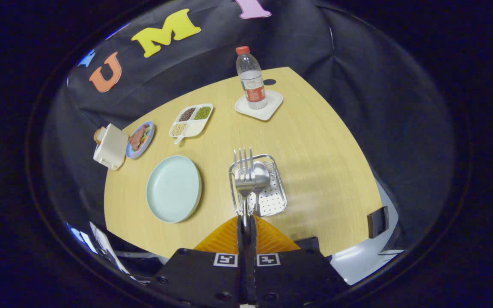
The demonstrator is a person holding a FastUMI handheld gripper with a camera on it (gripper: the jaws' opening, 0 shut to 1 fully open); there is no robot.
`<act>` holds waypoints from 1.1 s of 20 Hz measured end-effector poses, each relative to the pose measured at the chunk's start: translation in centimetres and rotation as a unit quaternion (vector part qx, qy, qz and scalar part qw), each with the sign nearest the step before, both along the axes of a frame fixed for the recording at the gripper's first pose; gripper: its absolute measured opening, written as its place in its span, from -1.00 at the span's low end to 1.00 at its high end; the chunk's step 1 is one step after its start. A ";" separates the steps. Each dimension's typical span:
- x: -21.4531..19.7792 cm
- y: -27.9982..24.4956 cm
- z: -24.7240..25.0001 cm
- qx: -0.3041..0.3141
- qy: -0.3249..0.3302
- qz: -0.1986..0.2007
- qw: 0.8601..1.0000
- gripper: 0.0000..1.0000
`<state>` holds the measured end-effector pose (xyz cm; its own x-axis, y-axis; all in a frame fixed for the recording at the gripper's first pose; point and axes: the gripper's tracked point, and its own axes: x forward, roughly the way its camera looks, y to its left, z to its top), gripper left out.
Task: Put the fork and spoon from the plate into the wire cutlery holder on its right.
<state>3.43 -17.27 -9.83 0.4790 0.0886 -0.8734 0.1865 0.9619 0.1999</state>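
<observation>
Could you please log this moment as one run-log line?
tool shut on fork | fork above holder | spoon in holder | plate empty

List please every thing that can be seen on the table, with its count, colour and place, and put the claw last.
fork: 1, silver, held between the fingers, tines over the holder
spoon: 1, silver, beside the fork, over the holder
wire cutlery holder: 1, silver with perforated base, right of the plate
plate: 1, pale green, left of the holder
divided tray: 1, white, holding dark, green and pale grains, beyond the plate
small dish: 1, blue rim, with food, left of the tray
box: 1, cream, at the table's left edge
bottle: 1, clear, red cap, on a white coaster
table: 1, light wood
claw: 1, shut on the fork's handle
</observation>
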 end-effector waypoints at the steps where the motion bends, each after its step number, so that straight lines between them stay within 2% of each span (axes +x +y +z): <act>1: 0.1 0.1 0.0 0.004 0.000 0.002 1.000 -0.97; 7: -0.3 0.2 0.4 0.012 0.007 0.000 1.000 -0.94; 13: -0.2 -0.5 0.7 0.004 0.002 -0.019 1.000 -0.90; 17: 0.1 -0.5 1.3 -0.004 -0.017 -0.025 1.000 -0.92; 18: 0.4 -0.4 1.6 -0.009 -0.027 -0.024 0.999 -0.72; 19: 0.6 -0.5 1.9 -0.017 -0.037 -0.023 0.999 -0.64; 20: 0.7 -0.7 2.2 -0.024 -0.045 -0.022 0.998 -0.40; 22: 0.9 -0.5 2.7 -0.029 -0.058 -0.023 0.998 -0.25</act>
